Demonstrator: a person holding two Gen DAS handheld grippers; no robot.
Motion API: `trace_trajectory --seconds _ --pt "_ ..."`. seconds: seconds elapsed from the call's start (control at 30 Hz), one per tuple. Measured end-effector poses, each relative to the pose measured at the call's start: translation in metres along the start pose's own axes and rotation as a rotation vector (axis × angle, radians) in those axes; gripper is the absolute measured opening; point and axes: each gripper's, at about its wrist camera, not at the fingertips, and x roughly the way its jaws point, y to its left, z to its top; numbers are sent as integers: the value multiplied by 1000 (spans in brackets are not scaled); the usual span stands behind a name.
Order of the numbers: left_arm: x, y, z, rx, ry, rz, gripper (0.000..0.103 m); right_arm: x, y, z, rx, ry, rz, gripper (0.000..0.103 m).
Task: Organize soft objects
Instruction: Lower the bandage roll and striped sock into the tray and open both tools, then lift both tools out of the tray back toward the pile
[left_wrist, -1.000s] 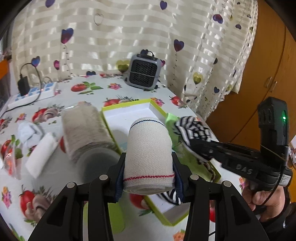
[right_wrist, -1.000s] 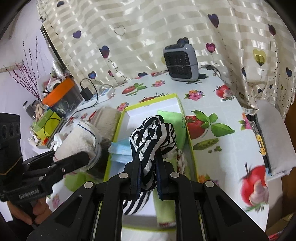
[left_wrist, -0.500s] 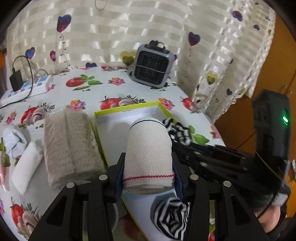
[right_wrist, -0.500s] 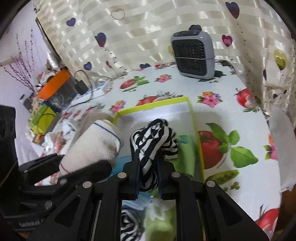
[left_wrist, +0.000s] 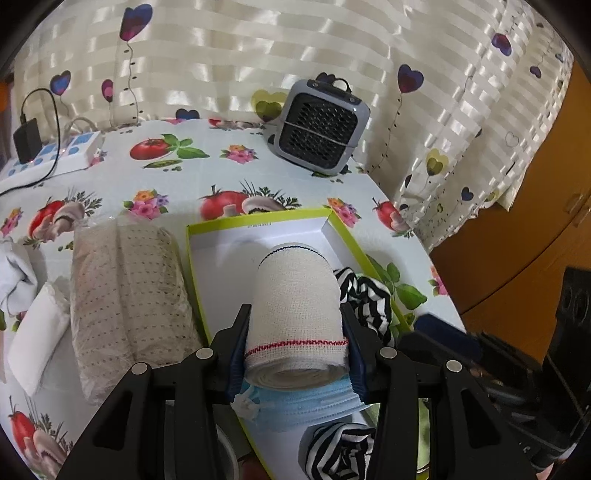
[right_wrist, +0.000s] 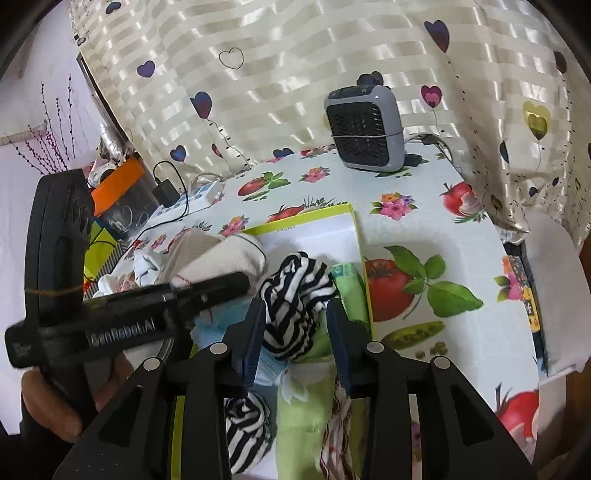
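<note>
Left hand-held gripper (left_wrist: 296, 345): clamped on both sides of a cream bandage roll (left_wrist: 295, 314) with a red stitched line, held above the near part of the box.
Right hand-held gripper (right_wrist: 295, 334): fingers spread apart; a black-and-white striped sock ball (right_wrist: 293, 295) sits between them, touching the left finger, clear of the right.
Box (left_wrist: 258, 236): shallow, lime-edged, white inside, on the table (left_wrist: 177, 184); it holds a blue face mask (left_wrist: 295, 410), a second striped sock ball (left_wrist: 338, 452) and a green cloth (right_wrist: 301, 417).
Beside the box: a wrapped beige roll (left_wrist: 125, 295) lies just left of it.
Background: a grey fan heater (left_wrist: 319, 125) stands by the curtain.
</note>
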Motion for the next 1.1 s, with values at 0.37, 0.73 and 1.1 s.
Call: trace_trajectory --seconds 0.37,0.73,1.1 --pt "-15 -2 10 2 -50 -45 46 -14 -3 -13 37 -15 11 35" --pt "-42 4 -2 9 -76 -94 48 -28 3 -23 40 -31 3 35" --pt "-83 -1 -44 71 -101 -52 48 -54 28 -39 2 -56 -9 35"
